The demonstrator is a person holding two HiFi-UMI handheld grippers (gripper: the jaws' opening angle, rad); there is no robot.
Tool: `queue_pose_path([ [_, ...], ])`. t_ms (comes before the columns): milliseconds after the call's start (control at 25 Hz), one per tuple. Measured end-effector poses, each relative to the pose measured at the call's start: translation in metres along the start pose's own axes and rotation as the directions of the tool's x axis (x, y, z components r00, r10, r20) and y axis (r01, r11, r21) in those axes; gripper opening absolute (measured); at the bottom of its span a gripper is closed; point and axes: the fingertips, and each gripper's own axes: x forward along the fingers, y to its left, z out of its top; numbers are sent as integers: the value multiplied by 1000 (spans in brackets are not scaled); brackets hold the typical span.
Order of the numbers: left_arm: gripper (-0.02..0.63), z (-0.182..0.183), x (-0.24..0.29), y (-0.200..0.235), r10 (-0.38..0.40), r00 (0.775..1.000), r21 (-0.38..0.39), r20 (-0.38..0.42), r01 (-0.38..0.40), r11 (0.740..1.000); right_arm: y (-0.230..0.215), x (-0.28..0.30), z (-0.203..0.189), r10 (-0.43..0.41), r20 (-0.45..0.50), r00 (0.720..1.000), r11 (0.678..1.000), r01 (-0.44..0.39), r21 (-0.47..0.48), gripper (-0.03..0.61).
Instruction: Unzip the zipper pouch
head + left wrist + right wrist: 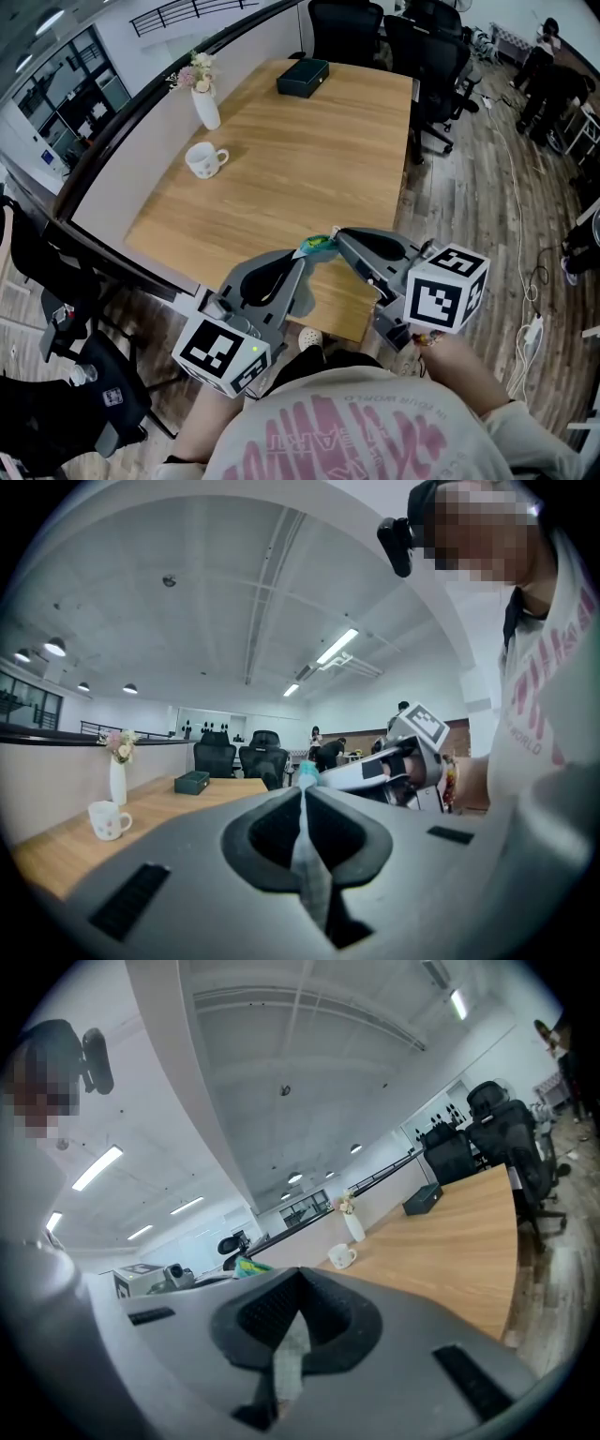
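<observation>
The zipper pouch [319, 246] is a small teal and green thing held in the air over the table's near edge, between the two gripper tips. My left gripper [305, 259] comes from the lower left and is shut on it; in the left gripper view a thin grey strip of it [305, 850] runs between the closed jaws, with the teal end [307, 772] past the tips. My right gripper [340, 236] meets it from the right, also shut; a pale strip [291, 1354] sits between its jaws. Which part each one pinches I cannot tell.
The wooden table [309, 159] carries a white mug [204, 159], a white vase of flowers [204, 101] and a dark box [302, 77] at its far end. Black office chairs [427, 47] stand beyond it, and another chair [66, 375] is at my left. People [548, 66] are at the back right.
</observation>
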Motion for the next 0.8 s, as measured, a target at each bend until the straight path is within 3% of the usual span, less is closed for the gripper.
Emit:
queue_pose_path([
  [800, 9, 10, -1, -2, 19, 999, -24, 44, -18, 1000, -25, -13, -2, -66, 2, 998, 996, 65, 55, -5],
])
